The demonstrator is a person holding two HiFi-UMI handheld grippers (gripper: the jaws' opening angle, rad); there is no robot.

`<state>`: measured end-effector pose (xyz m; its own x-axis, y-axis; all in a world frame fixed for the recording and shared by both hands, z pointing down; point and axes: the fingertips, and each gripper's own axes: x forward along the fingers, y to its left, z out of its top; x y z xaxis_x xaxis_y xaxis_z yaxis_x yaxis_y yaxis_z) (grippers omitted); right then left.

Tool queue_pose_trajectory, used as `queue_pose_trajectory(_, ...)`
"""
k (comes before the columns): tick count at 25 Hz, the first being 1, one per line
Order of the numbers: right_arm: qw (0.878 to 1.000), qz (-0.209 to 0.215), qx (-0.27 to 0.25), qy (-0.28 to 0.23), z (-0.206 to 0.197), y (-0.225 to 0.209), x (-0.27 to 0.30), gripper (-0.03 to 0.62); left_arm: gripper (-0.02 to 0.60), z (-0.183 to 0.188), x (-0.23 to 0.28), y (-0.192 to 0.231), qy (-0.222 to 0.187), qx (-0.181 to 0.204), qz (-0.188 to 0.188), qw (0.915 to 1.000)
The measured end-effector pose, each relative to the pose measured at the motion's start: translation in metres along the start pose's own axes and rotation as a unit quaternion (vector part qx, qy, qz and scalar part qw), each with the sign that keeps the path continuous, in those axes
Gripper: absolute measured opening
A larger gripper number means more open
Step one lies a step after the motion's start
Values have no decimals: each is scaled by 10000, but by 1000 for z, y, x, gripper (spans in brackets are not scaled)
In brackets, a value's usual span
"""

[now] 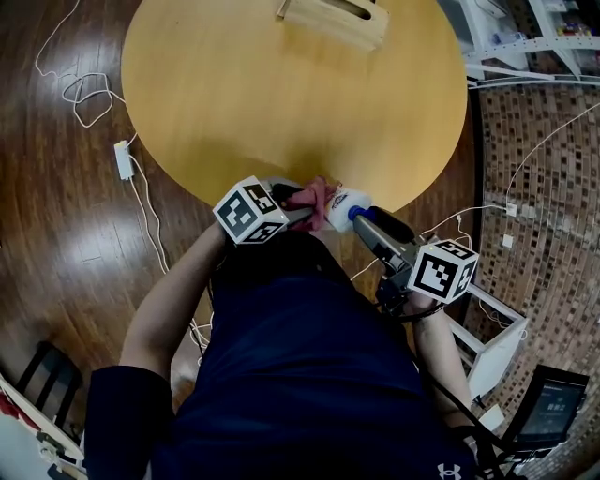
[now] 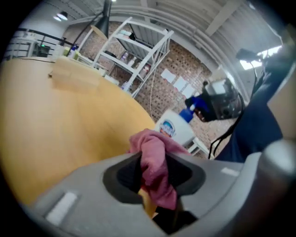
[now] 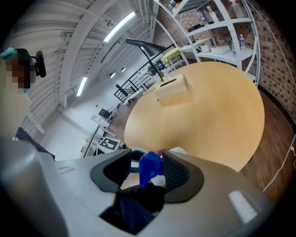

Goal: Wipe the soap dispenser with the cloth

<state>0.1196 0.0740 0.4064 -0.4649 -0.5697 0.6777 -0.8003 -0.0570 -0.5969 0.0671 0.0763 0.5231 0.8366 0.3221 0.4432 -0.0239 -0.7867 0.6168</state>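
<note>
A white soap dispenser point(image 1: 339, 206) with a blue pump point(image 3: 150, 169) hangs tilted over the near edge of the round wooden table point(image 1: 281, 103). My right gripper point(image 1: 364, 218) is shut on the blue pump, which sits between its jaws in the right gripper view. A bunched pink cloth point(image 1: 313, 198) is held in my left gripper point(image 1: 298, 210), whose jaws are shut on it. In the head view the cloth lies against the bottle's side. From the left gripper view, the cloth point(image 2: 155, 167) sticks out of the jaws, and the bottle point(image 2: 176, 127) is just beyond it.
A pale wooden box point(image 1: 335, 16) stands at the table's far side. White shelving point(image 1: 511, 37) is at the back right. Cables and a power strip point(image 1: 124, 159) lie on the dark wood floor at the left. A white frame point(image 1: 494, 342) stands by my right arm.
</note>
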Motion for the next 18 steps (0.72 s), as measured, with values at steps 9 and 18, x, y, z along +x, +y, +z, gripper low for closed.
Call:
queue_pose_trajectory(9, 9976, -595, -351, 96, -43, -86, -33, 114, 135, 34, -25, -25, -475, 413, -174, 9979)
queue_pose_trajectory(18, 9489, -947, -2890, 841, -73, -105, 80, 38, 135, 23, -11, -25, -280, 323, 439, 9981)
